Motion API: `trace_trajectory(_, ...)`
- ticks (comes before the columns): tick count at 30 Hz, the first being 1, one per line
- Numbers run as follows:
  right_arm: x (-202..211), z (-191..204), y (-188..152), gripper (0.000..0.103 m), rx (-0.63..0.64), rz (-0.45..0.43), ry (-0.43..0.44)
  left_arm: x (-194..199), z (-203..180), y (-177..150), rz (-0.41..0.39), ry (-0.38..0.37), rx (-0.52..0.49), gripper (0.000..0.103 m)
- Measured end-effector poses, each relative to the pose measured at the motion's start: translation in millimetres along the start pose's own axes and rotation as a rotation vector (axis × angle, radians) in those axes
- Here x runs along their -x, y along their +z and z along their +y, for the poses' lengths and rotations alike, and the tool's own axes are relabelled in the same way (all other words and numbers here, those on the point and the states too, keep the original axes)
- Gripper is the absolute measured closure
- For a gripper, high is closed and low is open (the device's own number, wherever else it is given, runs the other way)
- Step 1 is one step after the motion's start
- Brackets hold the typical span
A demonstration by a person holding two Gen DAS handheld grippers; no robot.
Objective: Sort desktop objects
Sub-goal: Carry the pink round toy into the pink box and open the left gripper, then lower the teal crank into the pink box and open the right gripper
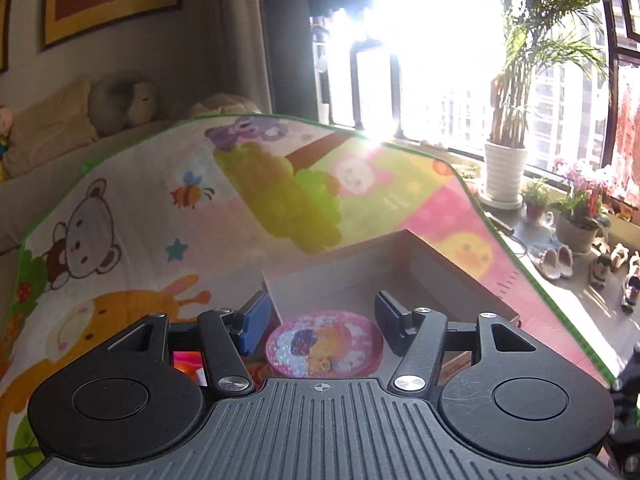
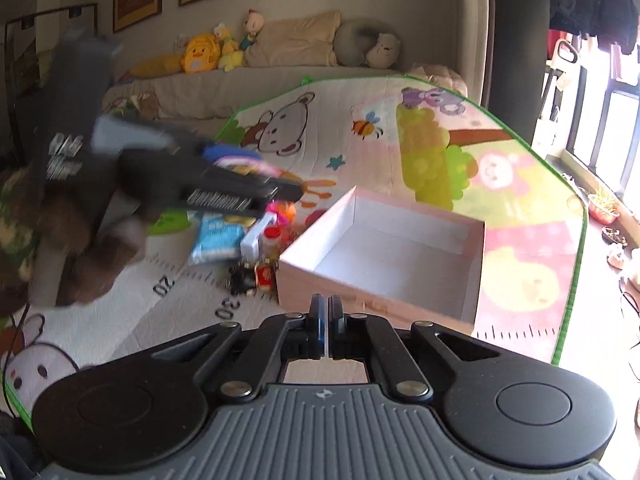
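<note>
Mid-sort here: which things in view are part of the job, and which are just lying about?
Job: pink disc in the left gripper; open box; pile of small items beside it.
Lying about: plush toys; potted plants; shoes; play mat.

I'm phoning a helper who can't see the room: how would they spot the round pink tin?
Find the open cardboard box on the cartoon play mat. The round pink tin sits between the left gripper fingers at the box's near corner. It alone is a flat disc with a glittery cartoon lid.
</note>
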State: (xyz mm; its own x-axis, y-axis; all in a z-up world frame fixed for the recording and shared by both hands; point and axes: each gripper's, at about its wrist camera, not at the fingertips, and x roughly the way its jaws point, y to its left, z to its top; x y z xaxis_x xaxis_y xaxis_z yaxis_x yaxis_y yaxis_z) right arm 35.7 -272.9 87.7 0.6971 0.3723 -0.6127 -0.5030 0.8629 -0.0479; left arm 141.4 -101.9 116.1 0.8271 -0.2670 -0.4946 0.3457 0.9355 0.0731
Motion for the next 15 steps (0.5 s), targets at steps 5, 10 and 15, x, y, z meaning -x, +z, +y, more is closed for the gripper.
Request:
trace_trajectory(5, 9.4, -3.1, -30.0, 0.056, -0.074, 0.082, 0.057, -0.8, 14.3, -2.1, -0.007, 0.004, 0.069, 0.009)
trace_trajectory(10, 14.6, 13.7, -53.9, 0.052, -0.060, 0.183, 0.165, 46.6, 25.0, -43.4, 0.031, 0.054, 0.050, 0.004)
trace_trajectory(15, 1.8, 52.3, -75.8, 0.058, 0.022, 0.298, 0.219, 77.4, 29.5, -90.4, 0.085, 0.053, 0.047, 0.002)
